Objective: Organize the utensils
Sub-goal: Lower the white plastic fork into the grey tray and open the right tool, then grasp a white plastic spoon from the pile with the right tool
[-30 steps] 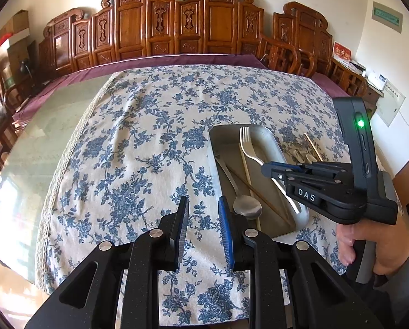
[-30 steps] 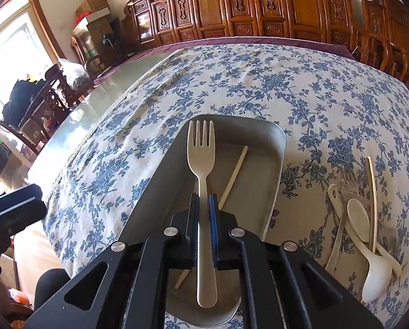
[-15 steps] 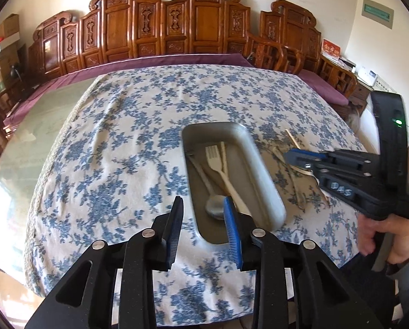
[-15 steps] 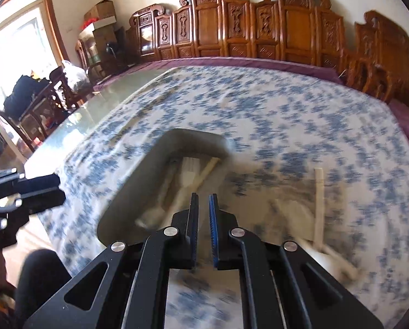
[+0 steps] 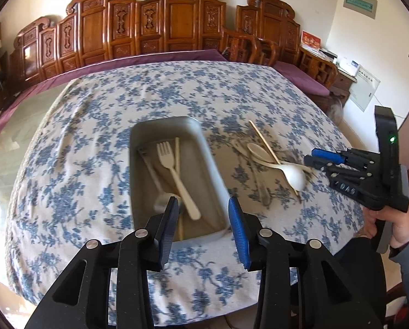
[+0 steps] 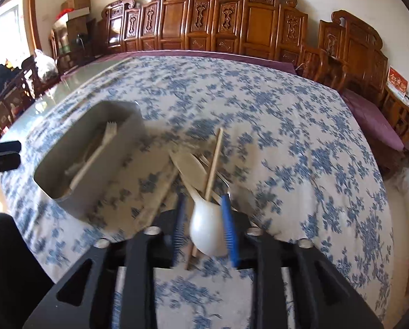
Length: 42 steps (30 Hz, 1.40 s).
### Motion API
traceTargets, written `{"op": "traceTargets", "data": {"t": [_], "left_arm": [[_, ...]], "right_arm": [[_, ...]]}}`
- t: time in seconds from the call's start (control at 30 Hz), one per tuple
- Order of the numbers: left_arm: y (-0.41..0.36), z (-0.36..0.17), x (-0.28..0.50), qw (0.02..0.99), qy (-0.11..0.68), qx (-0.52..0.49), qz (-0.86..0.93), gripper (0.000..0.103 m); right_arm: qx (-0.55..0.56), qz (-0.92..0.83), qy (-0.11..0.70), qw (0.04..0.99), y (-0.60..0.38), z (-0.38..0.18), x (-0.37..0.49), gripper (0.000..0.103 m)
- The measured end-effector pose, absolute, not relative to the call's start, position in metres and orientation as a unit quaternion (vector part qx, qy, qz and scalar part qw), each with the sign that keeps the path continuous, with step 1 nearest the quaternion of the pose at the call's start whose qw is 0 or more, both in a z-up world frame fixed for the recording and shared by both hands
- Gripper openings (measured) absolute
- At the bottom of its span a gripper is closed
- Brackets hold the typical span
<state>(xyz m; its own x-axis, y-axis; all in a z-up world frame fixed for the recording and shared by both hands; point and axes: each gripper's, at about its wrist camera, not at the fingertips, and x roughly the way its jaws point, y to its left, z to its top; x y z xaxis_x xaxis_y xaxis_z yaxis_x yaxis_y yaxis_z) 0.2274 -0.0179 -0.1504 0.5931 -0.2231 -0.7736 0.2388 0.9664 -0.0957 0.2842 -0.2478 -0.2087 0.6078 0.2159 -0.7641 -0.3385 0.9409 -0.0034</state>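
Right-hand black two-finger gripper (image 6: 203, 224) with blue pads, jaws apart, is straddling the bowl of a white plastic spoon (image 6: 207, 233) lying in the loose pile of utensils to the right of the grey rectangular metal tray (image 6: 67, 192) on the blue-floral tablecloth (image 6: 286, 126). Left-hand black gripper (image 5: 203, 219) is hovering, jaws parted and empty, over the tray's near end, where a cream plastic fork (image 5: 174, 172) is lying. Judged step: picking the next utensil; the jaws need closing on the spoon alone, clear of the thin wooden chopstick (image 6: 214, 164) crossing it.
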Motion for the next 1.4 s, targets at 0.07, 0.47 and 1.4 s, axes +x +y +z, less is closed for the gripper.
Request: {"op": "traceTargets", "data": {"t": [0.07,0.47,1.4], "left_arm": [[-0.023,-0.153,0.225,0.891,0.434,0.007,-0.134,0.036],[-0.044,-0.169,0.215,0.881,0.449,0.01,-0.149,0.036],[-0.052,-0.163,0.21,0.882,0.444,0.015,-0.158,0.036]], "right_arm": [[-0.083,0.152,0.418,0.892,-0.248,-0.217,0.282,0.045],[-0.105,0.138,0.449,0.877,-0.239,-0.258,0.291,0.053],[-0.135,0.101,0.459,0.872,-0.265,-0.251,0.315,0.022]]}}
